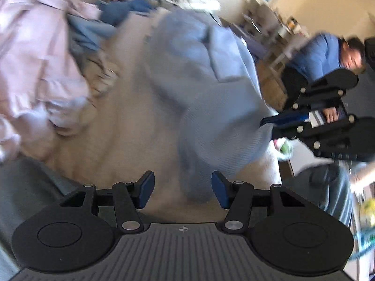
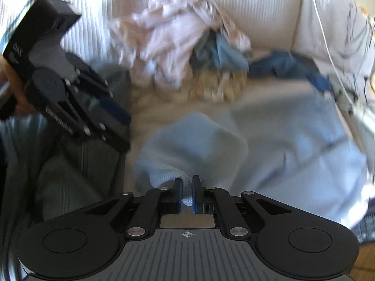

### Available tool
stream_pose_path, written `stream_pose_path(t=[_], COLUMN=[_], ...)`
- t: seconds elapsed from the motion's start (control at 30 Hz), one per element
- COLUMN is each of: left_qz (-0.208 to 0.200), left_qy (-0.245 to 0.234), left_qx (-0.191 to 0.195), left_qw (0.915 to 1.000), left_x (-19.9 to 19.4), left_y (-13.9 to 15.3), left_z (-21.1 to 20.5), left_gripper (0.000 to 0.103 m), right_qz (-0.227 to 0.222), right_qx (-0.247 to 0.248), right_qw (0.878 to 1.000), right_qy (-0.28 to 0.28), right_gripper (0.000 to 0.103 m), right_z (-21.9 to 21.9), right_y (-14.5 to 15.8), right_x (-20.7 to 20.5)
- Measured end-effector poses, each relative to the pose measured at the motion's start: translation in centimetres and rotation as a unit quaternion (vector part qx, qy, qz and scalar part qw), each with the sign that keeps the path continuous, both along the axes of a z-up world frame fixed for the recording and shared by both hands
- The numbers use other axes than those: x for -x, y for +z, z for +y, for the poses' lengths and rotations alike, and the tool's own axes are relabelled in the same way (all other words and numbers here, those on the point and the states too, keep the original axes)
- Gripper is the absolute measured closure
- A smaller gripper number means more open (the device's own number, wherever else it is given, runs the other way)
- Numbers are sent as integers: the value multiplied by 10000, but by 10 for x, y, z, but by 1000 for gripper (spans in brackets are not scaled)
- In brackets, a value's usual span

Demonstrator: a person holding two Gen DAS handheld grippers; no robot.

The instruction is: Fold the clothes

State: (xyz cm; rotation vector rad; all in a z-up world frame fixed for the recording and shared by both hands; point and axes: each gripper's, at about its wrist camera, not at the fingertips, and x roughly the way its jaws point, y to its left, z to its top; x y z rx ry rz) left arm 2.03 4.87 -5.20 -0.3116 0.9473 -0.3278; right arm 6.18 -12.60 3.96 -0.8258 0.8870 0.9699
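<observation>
The right gripper point(image 2: 186, 190) pinched the light blue garment's point(image 2: 269, 145) edge between its fingers; the left gripper point(image 1: 182, 188) gaped empty just short of it.

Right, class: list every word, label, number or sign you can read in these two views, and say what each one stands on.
"OAS": pale, sideways letters on the black body of the left gripper, seen from the right wrist; blurred, so the reading is uncertain.
A small mark just below those letters: too blurred to read.
A crosshair sign, with no text: on the ribbed base of the right gripper, and the same on the left gripper's base.
Everything else is too blurred to read.
</observation>
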Motion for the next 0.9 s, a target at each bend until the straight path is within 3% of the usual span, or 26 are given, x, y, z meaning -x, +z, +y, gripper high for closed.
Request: stream_pose_path(t=[0.07,0.17,0.27,0.37,0.53,0.73,0.9], left_qz=[41,78,27,-61,-268,-911,-690], left_qy=[-37,-12,72,36,-381,-1293,-1382], left_qx=[-34,-45,-100,-194,-297,-482,-131], left_qw=[10000,10000,9999,9998,9985,9862,9879], left_x=[3,6,6,-2,-19,-48,-81], left_y=[-2,-4,-1,1,-1,-24,-44], left_z=[-5,-7,-3,-2,-14,-51,-57], left_gripper=[52,52,52,49,47,45,42], right_qz=[-38,-399,-704,-732,-813,-878,-867], right_qx=[394,792,719,514,260,203,111], right_qw=[9990,9919,9839,9787,9824,9806,9735], right_qy=[-183,-905,-1480,-1846,-1664,-1739,-2113], right_gripper=[95,94,91,82,75,75,75], right_z=[-13,-29,-41,-46,-51,-63,-79], right_y=[-13,-39,-49,-45,-28,-24,-23], right_x=[-1,-17,-34,-43,-27,-22,-23])
